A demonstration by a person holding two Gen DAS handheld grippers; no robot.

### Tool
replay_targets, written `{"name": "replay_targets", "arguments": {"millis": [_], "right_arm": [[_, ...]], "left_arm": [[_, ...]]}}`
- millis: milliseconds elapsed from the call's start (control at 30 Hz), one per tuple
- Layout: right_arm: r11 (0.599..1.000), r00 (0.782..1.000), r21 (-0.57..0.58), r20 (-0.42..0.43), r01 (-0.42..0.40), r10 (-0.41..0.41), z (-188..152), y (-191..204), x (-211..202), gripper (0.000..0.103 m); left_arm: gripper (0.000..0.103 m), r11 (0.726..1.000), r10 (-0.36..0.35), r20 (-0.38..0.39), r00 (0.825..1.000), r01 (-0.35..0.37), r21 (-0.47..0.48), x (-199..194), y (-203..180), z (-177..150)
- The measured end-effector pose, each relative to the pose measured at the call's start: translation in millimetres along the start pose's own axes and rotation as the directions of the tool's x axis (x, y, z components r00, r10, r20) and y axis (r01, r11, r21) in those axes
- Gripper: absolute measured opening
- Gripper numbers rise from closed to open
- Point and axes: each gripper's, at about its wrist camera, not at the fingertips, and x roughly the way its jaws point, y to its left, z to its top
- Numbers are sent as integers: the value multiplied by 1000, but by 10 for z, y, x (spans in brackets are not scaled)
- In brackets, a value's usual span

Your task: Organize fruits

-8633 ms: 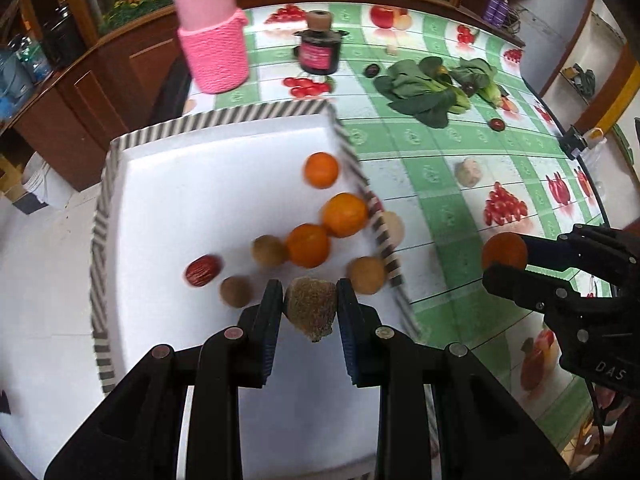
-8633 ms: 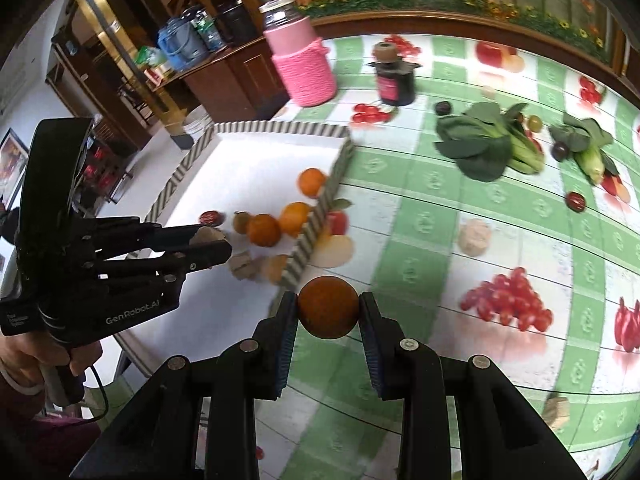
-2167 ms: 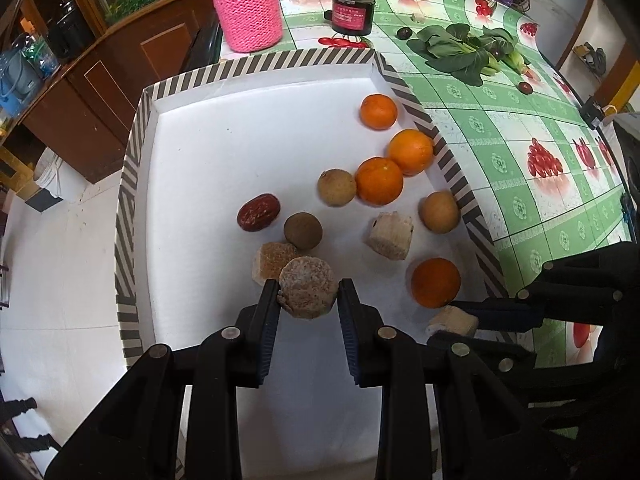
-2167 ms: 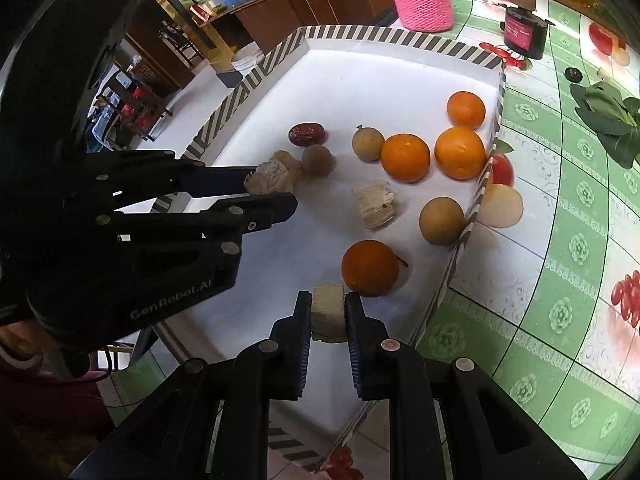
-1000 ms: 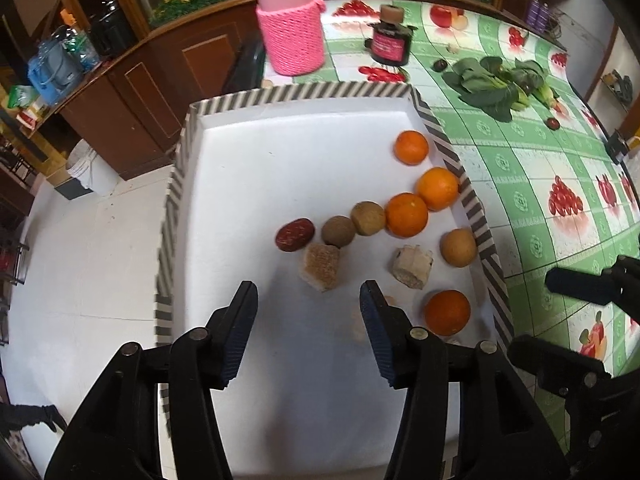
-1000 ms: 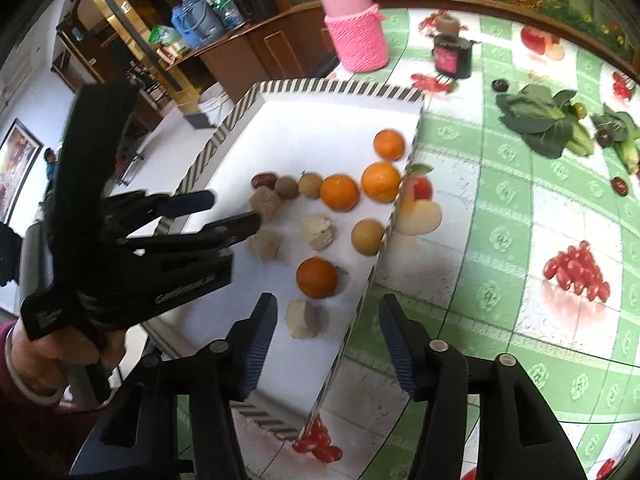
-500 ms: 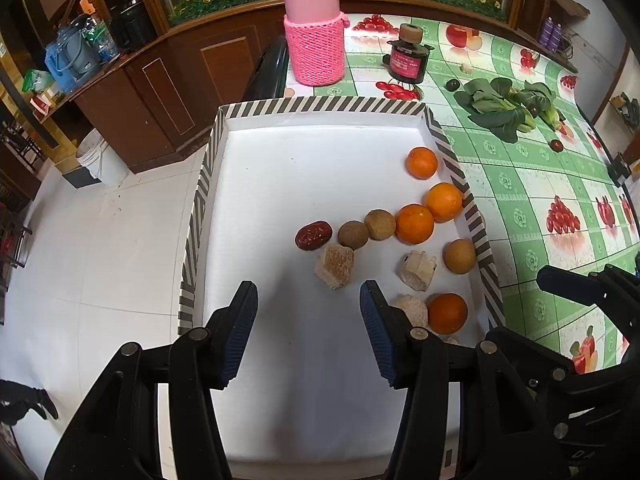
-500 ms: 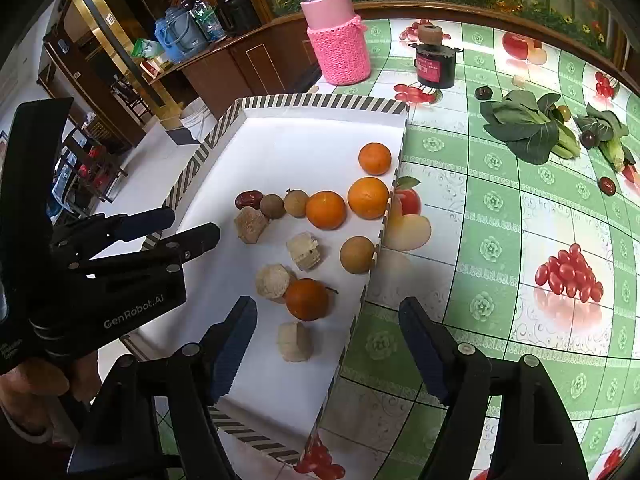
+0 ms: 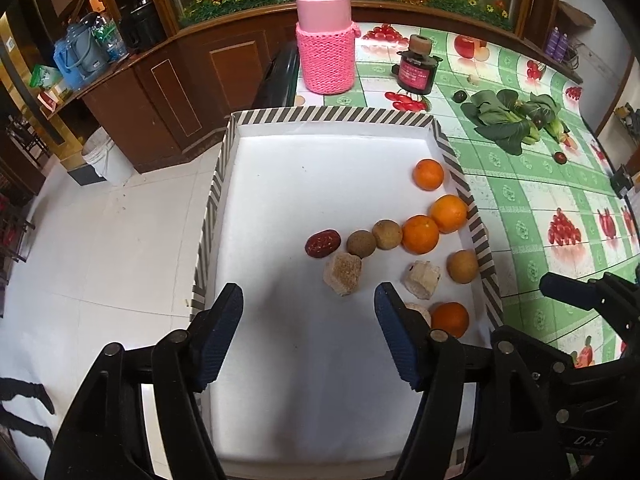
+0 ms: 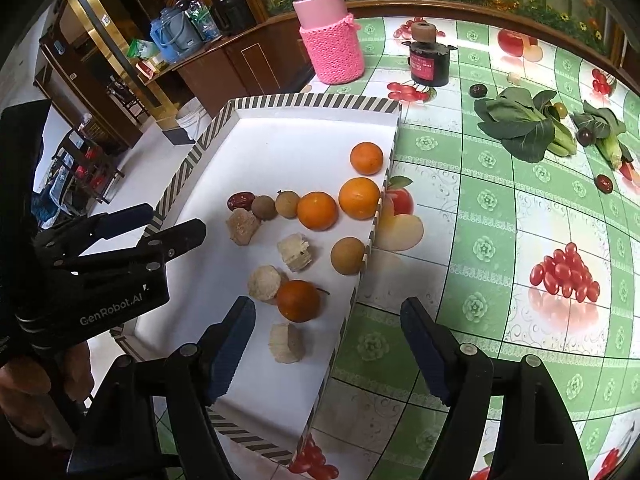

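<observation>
With the left gripper (image 9: 308, 316) opening empty and the right gripper (image 10: 328, 328) wide and empty, we judge the oranges (image 10: 317, 211) in the tray (image 10: 308, 101) firm, smooth and prone to roll, best gripped across the middle.

A home dining room: fruit-print tablecloth (image 10: 500, 240), wooden cabinets (image 9: 168, 92), knit-sleeved pink flask (image 9: 325, 40), leafy greens (image 10: 520, 128).

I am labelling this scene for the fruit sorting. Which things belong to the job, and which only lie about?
Job: striped tray; oranges; brown round fruits; red date; pale chunks.

Lying about: pink flask; dark jar; leafy greens.
</observation>
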Motion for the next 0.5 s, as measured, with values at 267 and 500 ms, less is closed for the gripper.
{"name": "replay_targets", "arguments": {"millis": [267,500], "right_arm": [[1000,1000,-7,-11,-5,5,3,30,35,77],[1000,1000,1,-13,-3,3,7,9,47,77]], "left_arm": [[68,1000,10,-6,1000,-10,13,17,-28,-2],[68,1000,4,-12,1000,-4,15,29,-48,-6]]}}
